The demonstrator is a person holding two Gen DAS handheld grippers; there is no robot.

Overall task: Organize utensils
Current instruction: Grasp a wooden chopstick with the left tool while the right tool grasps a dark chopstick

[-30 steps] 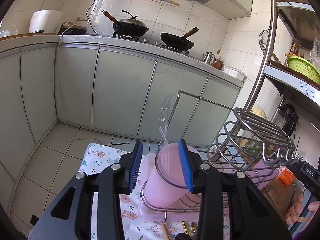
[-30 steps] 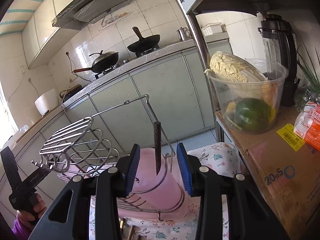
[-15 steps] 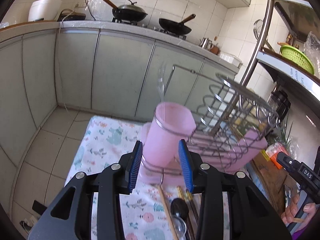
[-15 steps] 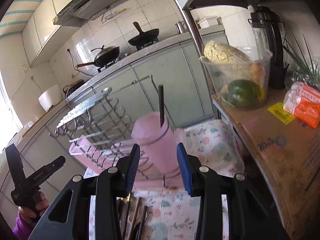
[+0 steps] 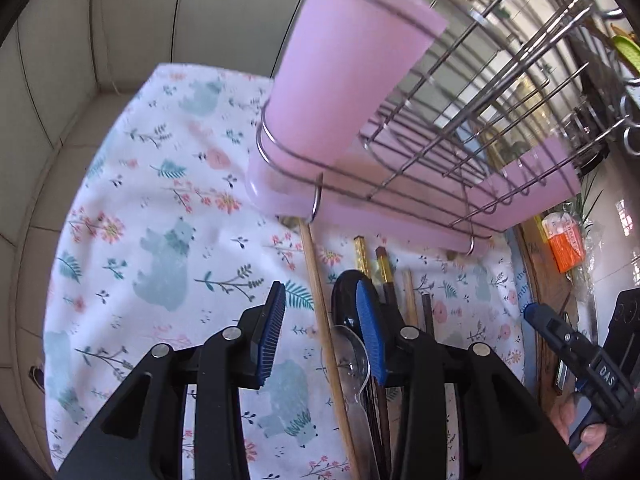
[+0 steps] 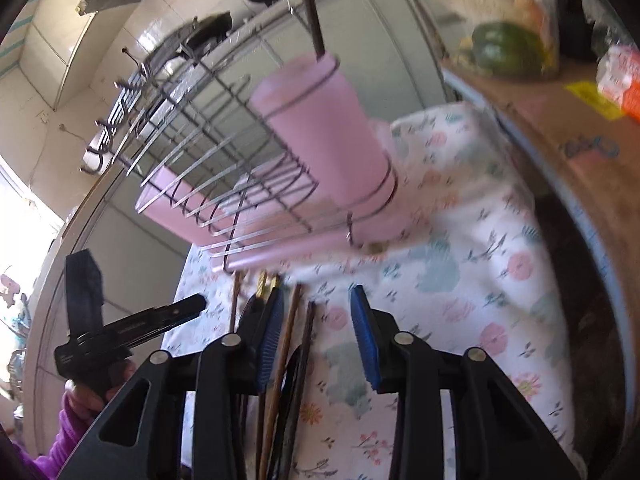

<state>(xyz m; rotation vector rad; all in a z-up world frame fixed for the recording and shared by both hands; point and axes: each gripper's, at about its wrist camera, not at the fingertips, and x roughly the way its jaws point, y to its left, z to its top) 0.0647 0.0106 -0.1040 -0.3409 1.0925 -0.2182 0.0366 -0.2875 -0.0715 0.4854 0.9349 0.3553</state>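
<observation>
Left wrist: left gripper half-open, empty, over chopsticks to pick; right gripper (jaws just narrowing) empty too.

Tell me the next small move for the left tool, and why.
Probably lower the left tool a little more and close on the pale wooden chopstick lying between its open jaws on the floral cloth; it holds nothing, and the pink cup waits beyond.

Floral tablecloth bears pink rack; utensils.
</observation>
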